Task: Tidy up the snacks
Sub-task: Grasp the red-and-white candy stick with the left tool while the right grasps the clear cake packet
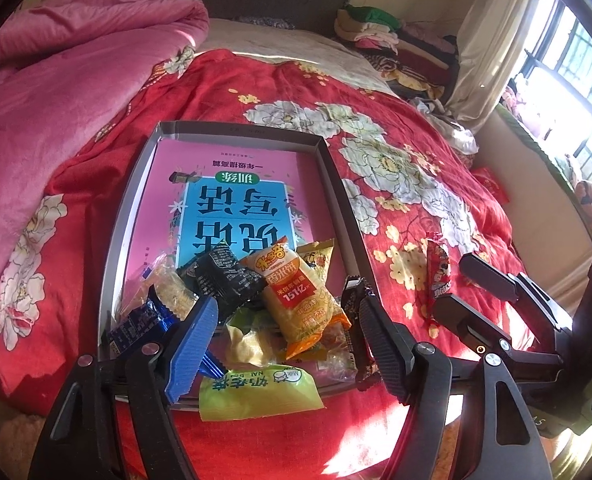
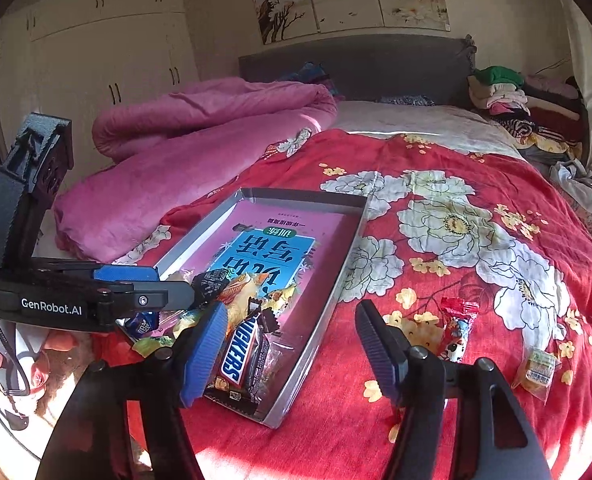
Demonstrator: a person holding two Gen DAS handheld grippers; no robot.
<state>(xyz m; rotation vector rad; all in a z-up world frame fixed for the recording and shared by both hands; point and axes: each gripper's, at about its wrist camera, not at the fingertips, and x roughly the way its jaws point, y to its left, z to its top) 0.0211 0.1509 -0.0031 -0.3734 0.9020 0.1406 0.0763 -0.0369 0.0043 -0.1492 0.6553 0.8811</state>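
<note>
**Snacks piled in the tray**

Both tongs stand parted, gripping nothing: left gripper (image 1: 283, 320) over the snack pile (image 1: 255, 304), right gripper (image 2: 291, 344) beside the Snickers bar (image 2: 239, 350). Beyond, a red sausage stick (image 2: 458, 330) lies outside the grey tray (image 2: 350, 240) on the floral quilt (image 2: 476, 200).

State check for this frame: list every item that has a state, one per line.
left gripper: open, nothing held
right gripper: open, nothing held
box: open-topped, pink book inside
Snickers bar: in the box
yellow rice-cracker pack: on the box's pile
green pack: overhanging the box's near edge
red candy: outside, on the quilt
</note>
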